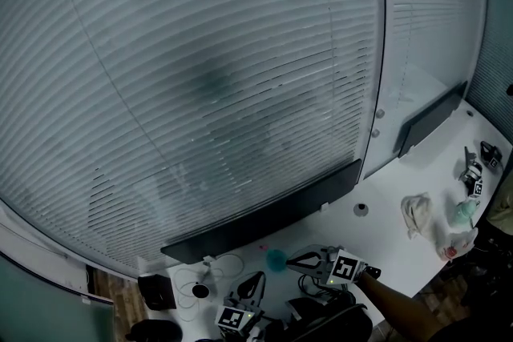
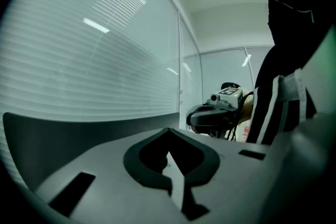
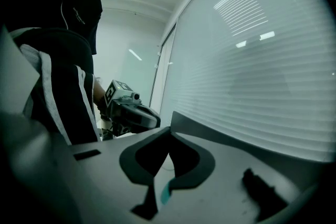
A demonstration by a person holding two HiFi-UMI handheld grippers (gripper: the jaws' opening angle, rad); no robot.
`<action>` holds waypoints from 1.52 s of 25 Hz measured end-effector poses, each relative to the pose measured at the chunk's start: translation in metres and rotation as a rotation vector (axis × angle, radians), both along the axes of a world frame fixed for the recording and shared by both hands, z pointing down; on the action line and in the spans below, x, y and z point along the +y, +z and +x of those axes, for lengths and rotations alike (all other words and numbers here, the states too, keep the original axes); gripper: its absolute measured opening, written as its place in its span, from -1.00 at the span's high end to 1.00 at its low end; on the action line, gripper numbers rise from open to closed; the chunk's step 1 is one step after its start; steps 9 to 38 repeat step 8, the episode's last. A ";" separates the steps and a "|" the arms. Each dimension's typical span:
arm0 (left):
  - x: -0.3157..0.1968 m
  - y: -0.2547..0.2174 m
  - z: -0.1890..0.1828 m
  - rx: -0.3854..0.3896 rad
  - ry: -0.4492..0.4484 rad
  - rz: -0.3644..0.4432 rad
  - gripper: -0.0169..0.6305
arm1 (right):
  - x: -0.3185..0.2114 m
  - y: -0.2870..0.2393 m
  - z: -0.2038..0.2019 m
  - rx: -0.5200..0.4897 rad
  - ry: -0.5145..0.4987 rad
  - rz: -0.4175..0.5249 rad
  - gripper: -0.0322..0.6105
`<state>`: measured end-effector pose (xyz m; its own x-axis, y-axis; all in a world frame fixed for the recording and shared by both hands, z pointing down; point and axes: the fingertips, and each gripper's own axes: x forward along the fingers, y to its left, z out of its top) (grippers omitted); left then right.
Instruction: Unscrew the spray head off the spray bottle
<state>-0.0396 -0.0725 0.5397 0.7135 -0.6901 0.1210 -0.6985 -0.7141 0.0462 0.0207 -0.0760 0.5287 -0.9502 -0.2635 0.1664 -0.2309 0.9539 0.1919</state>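
Observation:
The head view is tilted up at window blinds, and only a strip of the white table (image 1: 385, 244) shows at the bottom. A small teal round thing (image 1: 276, 259) lies there; I cannot tell whether it is the spray bottle. My right gripper (image 1: 293, 261) points left with its shut tips just beside that teal thing. Lower left, my left gripper (image 1: 255, 281) is shut and empty. Seen from its own camera, the left gripper (image 2: 169, 131) has its jaws closed together, and so does the right gripper (image 3: 169, 129), with a teal sliver (image 3: 165, 194) below it.
A white cable loop (image 1: 220, 267), a black box (image 1: 156, 291) and a dark round piece (image 1: 200, 291) lie at the left. A small knob (image 1: 361, 209), a crumpled white cloth (image 1: 417, 212), a bag (image 1: 453, 240) and other gear (image 1: 474, 168) lie at the right. A person in dark clothes (image 2: 294, 34) stands close.

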 end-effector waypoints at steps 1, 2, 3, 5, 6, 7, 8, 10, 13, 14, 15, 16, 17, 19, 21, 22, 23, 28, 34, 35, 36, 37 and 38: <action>0.000 0.002 -0.002 -0.010 -0.002 0.004 0.94 | -0.001 0.000 0.001 0.001 0.004 -0.002 0.91; -0.001 0.004 -0.005 -0.018 -0.006 0.006 0.93 | -0.001 0.001 0.001 0.002 0.008 -0.005 0.91; 0.000 0.005 -0.007 -0.022 -0.012 0.005 0.94 | -0.001 0.002 0.002 0.002 0.012 -0.009 0.91; 0.000 0.008 -0.012 -0.021 -0.026 -0.002 0.94 | -0.001 0.004 0.003 0.006 0.019 -0.016 0.91; 0.001 0.009 -0.015 -0.024 -0.032 -0.004 0.94 | -0.001 0.005 0.004 0.010 0.022 -0.018 0.91; 0.001 0.011 -0.018 -0.026 -0.037 -0.006 0.94 | -0.001 0.006 0.005 0.015 0.026 -0.021 0.91; 0.001 0.012 -0.020 -0.029 -0.042 -0.008 0.93 | -0.001 0.007 0.005 0.019 0.030 -0.023 0.91; 0.001 0.012 -0.020 -0.029 -0.042 -0.008 0.93 | -0.001 0.007 0.005 0.019 0.030 -0.023 0.91; 0.001 0.012 -0.020 -0.029 -0.042 -0.008 0.93 | -0.001 0.007 0.005 0.019 0.030 -0.023 0.91; 0.001 0.012 -0.020 -0.029 -0.042 -0.008 0.93 | -0.001 0.007 0.005 0.019 0.030 -0.023 0.91; 0.001 0.012 -0.020 -0.029 -0.042 -0.008 0.93 | -0.001 0.007 0.005 0.019 0.030 -0.023 0.91; 0.001 0.012 -0.020 -0.029 -0.042 -0.008 0.93 | -0.001 0.007 0.005 0.019 0.030 -0.023 0.91; 0.001 0.012 -0.020 -0.029 -0.042 -0.008 0.93 | -0.001 0.007 0.005 0.019 0.030 -0.023 0.91; 0.001 0.012 -0.020 -0.029 -0.042 -0.008 0.93 | -0.001 0.007 0.005 0.019 0.030 -0.023 0.91; 0.001 0.012 -0.020 -0.029 -0.042 -0.008 0.93 | -0.001 0.007 0.005 0.019 0.030 -0.023 0.91; 0.001 0.012 -0.020 -0.029 -0.042 -0.008 0.93 | -0.001 0.007 0.005 0.019 0.030 -0.023 0.91; 0.001 0.012 -0.020 -0.029 -0.042 -0.008 0.93 | -0.001 0.007 0.005 0.019 0.030 -0.023 0.91; 0.001 0.012 -0.020 -0.029 -0.042 -0.008 0.93 | -0.001 0.007 0.005 0.019 0.030 -0.023 0.91; 0.001 0.012 -0.020 -0.029 -0.042 -0.008 0.93 | -0.001 0.007 0.005 0.019 0.030 -0.023 0.91; 0.001 0.012 -0.020 -0.029 -0.042 -0.008 0.93 | -0.001 0.007 0.005 0.019 0.030 -0.023 0.91; 0.001 0.012 -0.020 -0.029 -0.042 -0.008 0.93 | -0.001 0.007 0.005 0.019 0.030 -0.023 0.91; 0.001 0.012 -0.020 -0.029 -0.042 -0.008 0.93 | -0.001 0.007 0.005 0.019 0.030 -0.023 0.91; 0.001 0.012 -0.020 -0.029 -0.042 -0.008 0.93 | -0.001 0.007 0.005 0.019 0.030 -0.023 0.91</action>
